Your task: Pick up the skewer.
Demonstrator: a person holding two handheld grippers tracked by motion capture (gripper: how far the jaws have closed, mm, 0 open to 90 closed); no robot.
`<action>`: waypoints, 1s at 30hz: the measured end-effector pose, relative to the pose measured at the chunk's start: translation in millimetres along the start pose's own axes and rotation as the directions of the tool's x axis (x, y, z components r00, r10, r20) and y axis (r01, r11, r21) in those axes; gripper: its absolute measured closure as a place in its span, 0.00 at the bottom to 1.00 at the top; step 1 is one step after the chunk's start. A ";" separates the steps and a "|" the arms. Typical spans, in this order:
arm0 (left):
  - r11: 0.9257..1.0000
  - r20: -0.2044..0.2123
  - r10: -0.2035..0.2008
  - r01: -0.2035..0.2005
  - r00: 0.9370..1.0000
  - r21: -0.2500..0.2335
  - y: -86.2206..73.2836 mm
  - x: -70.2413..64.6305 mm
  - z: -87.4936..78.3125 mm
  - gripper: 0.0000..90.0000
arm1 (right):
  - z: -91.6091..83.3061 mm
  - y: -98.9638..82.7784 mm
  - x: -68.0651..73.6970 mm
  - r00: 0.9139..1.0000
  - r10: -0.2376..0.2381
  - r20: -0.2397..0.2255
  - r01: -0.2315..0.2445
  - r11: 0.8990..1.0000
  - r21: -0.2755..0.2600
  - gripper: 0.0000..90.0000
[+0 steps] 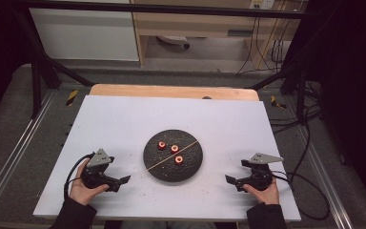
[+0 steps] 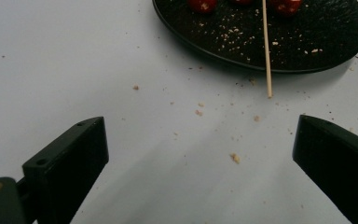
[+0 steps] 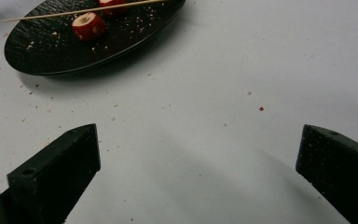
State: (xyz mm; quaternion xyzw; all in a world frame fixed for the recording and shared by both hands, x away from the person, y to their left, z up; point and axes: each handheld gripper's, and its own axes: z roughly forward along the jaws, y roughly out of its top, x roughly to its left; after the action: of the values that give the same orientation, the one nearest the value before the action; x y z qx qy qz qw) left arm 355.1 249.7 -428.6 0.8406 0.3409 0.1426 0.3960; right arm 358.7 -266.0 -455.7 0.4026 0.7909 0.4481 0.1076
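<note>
The left gripper sits low on the white table, held in a hand, and its two black jaws are wide apart with nothing between them. The right gripper is on the other side, held in the other hand, and its jaws are wide apart too, with only bare table between them. Both grippers point in toward the middle. Between them lies a round black plate. On the plate are three small red pieces of food, each with a pale middle, and they sit close together but do not touch. A thin wooden stick lies across the plate at a slant. It passes between the red pieces, and its lower end pokes out over the plate's edge on the left gripper's side. In the left gripper view the stick points straight down toward the gap between the jaws, and its tip lies just past the plate. Little crumbs are scattered on the table in front of the left gripper and on the plate. In the right gripper view one red piece sits near the plate's edge, with the stick behind it. Nothing lies between either gripper and the plate but crumbs. A black cable trails away from the right gripper. Past the far edge of the table are a strip of wood, a grey floor and more cables.
</note>
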 end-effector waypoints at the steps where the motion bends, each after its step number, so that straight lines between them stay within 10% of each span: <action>1: 1.000 0.000 -0.002 0.002 1.000 0.001 2.6 -1.0 0.7 0.03 | -0.1 0.0 -0.1 1.000 -0.002 0.001 0.002 1.000 -0.001 0.01; 30: 0.991 0.024 0.071 -0.073 0.997 0.113 72.2 -33.5 46.2 0.08 | -0.8 0.1 0.3 1.000 -0.008 0.000 0.008 1.000 0.010 0.01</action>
State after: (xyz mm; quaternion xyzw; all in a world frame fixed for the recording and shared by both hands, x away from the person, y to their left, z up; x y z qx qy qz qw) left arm 387.5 167.6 -402.3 0.8749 0.3139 0.1288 0.3457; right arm 358.1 -266.3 -455.1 0.3999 0.7948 0.4436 0.1074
